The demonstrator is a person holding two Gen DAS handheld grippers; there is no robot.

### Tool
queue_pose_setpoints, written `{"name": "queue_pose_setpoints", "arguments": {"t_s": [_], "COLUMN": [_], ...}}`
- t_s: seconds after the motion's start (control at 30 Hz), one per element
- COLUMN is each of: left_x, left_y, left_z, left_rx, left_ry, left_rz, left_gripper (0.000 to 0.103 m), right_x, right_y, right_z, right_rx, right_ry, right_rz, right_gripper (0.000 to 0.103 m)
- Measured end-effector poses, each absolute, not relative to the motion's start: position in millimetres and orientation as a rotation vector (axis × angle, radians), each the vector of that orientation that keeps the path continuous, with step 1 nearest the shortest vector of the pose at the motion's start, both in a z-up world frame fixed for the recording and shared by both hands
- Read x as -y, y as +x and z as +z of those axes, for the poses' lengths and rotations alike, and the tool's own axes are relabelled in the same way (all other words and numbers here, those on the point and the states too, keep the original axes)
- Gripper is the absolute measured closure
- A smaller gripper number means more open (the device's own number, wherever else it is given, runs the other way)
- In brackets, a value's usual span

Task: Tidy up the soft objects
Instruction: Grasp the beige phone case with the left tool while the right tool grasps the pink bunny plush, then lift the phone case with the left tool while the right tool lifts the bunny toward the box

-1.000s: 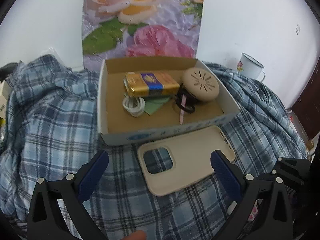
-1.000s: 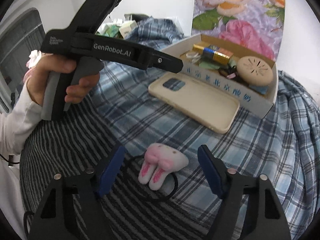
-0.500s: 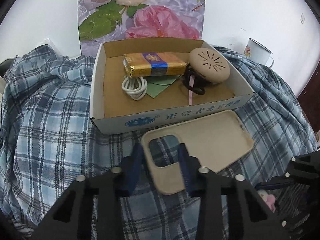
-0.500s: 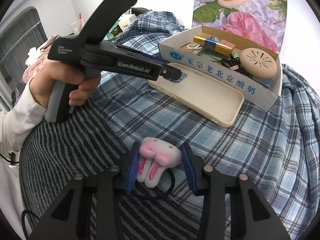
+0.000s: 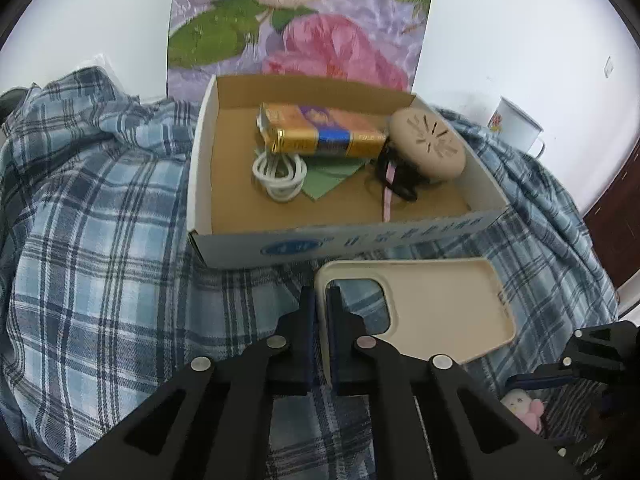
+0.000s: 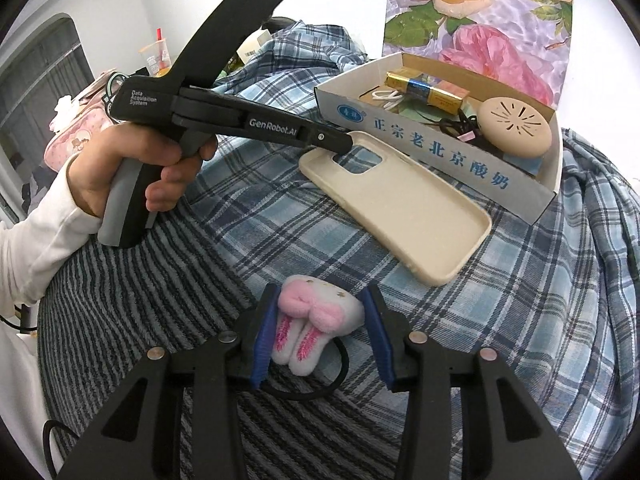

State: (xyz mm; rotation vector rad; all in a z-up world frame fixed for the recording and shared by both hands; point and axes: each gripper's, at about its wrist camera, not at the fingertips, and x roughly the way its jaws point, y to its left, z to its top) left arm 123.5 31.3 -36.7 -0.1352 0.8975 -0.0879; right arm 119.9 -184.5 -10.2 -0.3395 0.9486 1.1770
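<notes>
A beige soft phone case (image 5: 436, 304) lies on the plaid cloth in front of an open cardboard box (image 5: 280, 246). My left gripper (image 5: 321, 312) is shut on the case's left edge beside the camera cutout; it also shows in the right wrist view (image 6: 344, 144) on the case (image 6: 400, 204). My right gripper (image 6: 320, 320) has its jaws closing around a pink-and-white plush bunny hair tie (image 6: 316, 320) on the striped cloth; the left pad (image 6: 266, 332) touches it, with a small gap at the right pad.
The box (image 6: 440, 136) holds a gold packet (image 5: 320, 132), a white cable coil (image 5: 280, 176), a round beige disc (image 5: 428, 144) and a black hair tie with a pink strip (image 5: 394, 184). A white mug (image 5: 516, 124) stands at the back right. A floral panel (image 5: 300, 20) leans on the wall.
My left gripper closed from wide open onto the phone case's left edge. My right gripper moved down and narrowed around the plush bunny.
</notes>
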Motion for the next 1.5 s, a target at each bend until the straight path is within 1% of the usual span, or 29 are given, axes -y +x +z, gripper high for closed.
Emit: {"name": "queue_pose_setpoints", "arguments": {"t_s": [0.13, 0.3, 0.83, 1.0, 1.17, 1.5], "left_x": [-28.2, -24.6, -35.6, -38.3, -35.7, -36.5], "left_y": [118.0, 110.9, 87.9, 84.9, 83.2, 85.1], "left_z": [-25.1, -9.4, 48.3, 68.0, 86.3, 133.3], "left_rx": [-0.848, -0.786, -0.615, -0.572, -0.543, -0.449], "left_ry": [-0.134, -0.121, -0.177, -0.160, -0.125, -0.097], "left_rz": [-0.101, -0.098, -0.093, -0.067, -0.060, -0.039], "left_gripper": [0.099, 0.099, 0.098, 0.098, 0.098, 0.098], "right_x": [187.4, 187.5, 210.9, 220.1, 234.3, 243.8], "right_y": [118.4, 109.6, 117.9, 120.9, 133.4, 152.6], "right_z": [-7.1, -1.1, 24.9, 45.4, 67.8, 133.8], "right_rx": [-0.933, -0.885, -0.741, -0.670, -0.641, -0.484], "right_ry": [-0.332, -0.366, -0.272, -0.240, -0.139, -0.177], "right_rz": [1.170, 1.175, 1.073, 1.057, 1.064, 0.971], "right_gripper": [0.062, 0.067, 0.067, 0.067, 0.067, 0.067]}}
